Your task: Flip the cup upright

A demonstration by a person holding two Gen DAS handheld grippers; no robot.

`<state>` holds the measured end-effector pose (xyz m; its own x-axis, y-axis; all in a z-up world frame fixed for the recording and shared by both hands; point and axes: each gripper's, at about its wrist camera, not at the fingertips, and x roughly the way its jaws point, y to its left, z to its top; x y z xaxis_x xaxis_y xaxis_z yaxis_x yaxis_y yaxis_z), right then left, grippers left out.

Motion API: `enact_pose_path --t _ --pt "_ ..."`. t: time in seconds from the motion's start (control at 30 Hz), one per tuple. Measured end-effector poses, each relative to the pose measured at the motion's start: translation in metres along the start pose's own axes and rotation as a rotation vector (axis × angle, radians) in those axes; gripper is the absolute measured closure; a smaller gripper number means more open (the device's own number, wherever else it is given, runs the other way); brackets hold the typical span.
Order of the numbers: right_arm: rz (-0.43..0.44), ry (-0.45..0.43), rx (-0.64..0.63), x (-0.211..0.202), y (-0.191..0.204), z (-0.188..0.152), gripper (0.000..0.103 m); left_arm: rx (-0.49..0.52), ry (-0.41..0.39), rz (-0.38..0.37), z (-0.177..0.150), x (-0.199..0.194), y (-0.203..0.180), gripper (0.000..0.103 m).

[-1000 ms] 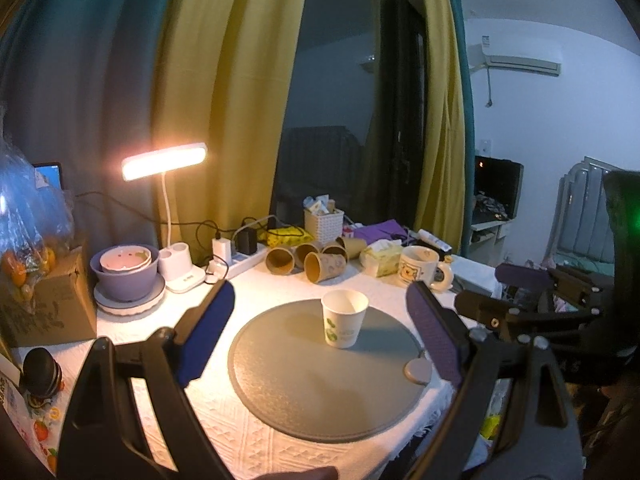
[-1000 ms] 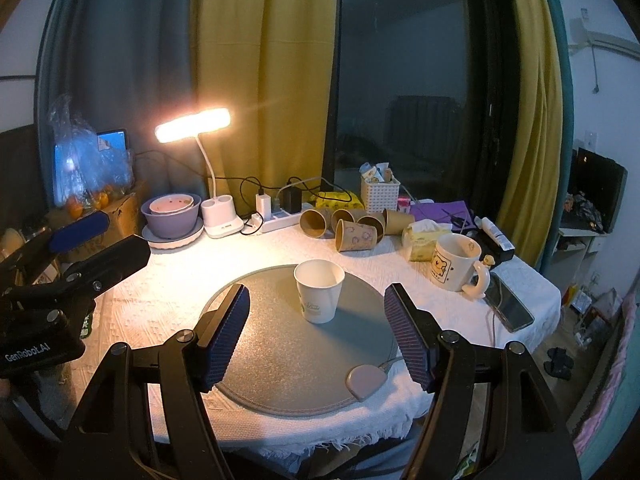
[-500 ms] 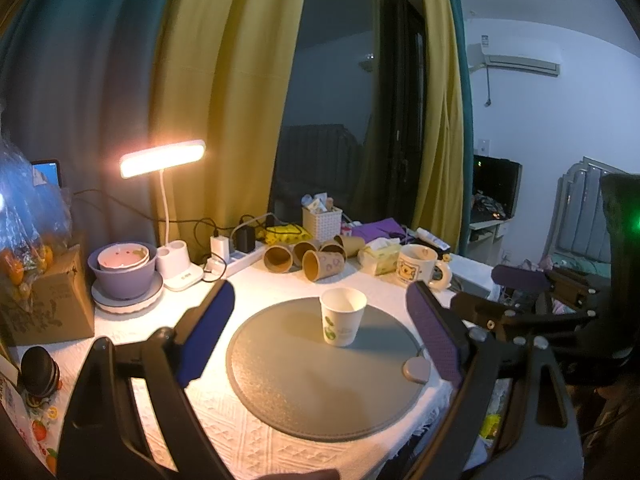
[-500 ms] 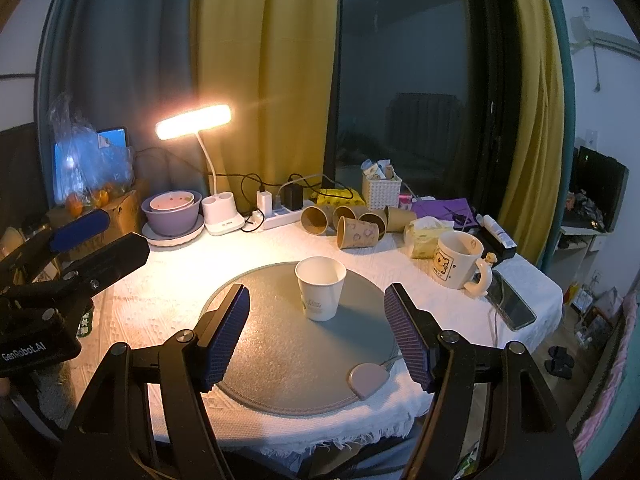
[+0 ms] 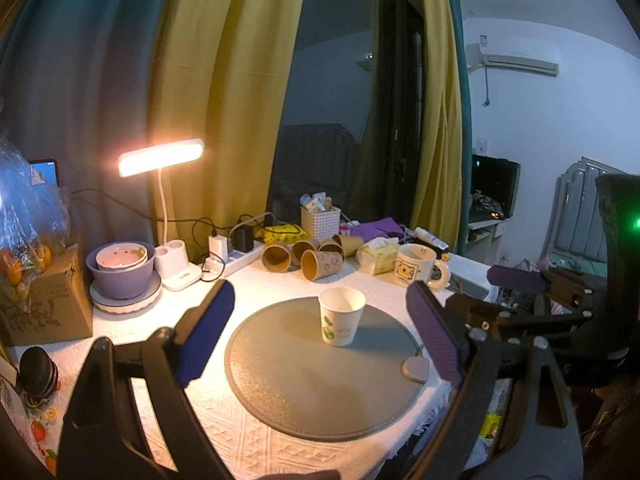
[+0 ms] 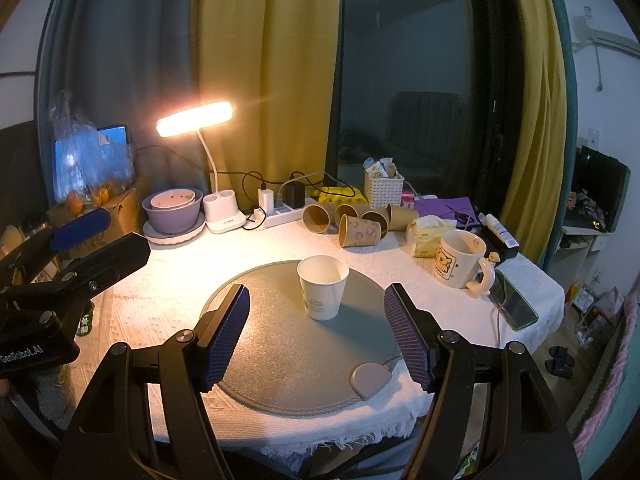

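Note:
A white paper cup (image 5: 341,317) with a green print stands upright, mouth up, on the round grey mat (image 5: 288,376); it also shows in the right wrist view (image 6: 322,287) on the same mat (image 6: 288,364). My left gripper (image 5: 320,332) is open and empty, held back from the cup above the mat's near part. My right gripper (image 6: 319,332) is open and empty, just short of the cup. Each gripper shows at the edge of the other's view: the right one (image 5: 520,292), the left one (image 6: 86,236).
Several brown paper cups (image 6: 352,222) lie on their sides at the back. A bear mug (image 6: 460,258), a phone (image 6: 514,300), a tissue pack (image 6: 428,232), a lit desk lamp (image 6: 194,118), purple bowls (image 6: 172,210), a power strip (image 6: 280,210) and a white basket (image 6: 383,190) crowd the table.
Both grippers have drifted slightly; the cup sits a touch higher in both views. The cup itself has not moved and both grippers stay open.

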<state>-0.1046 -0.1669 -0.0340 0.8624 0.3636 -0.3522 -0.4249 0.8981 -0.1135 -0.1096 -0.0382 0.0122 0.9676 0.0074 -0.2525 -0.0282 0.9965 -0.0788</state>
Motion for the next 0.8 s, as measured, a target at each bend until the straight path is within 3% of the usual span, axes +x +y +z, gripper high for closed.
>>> enact_pose_path --t 0.8 --pt "0.0 0.005 -0.001 0.0022 0.0023 -0.0009 0.03 -0.002 0.004 0.0 0.0007 0.0022 0.0022 0.014"
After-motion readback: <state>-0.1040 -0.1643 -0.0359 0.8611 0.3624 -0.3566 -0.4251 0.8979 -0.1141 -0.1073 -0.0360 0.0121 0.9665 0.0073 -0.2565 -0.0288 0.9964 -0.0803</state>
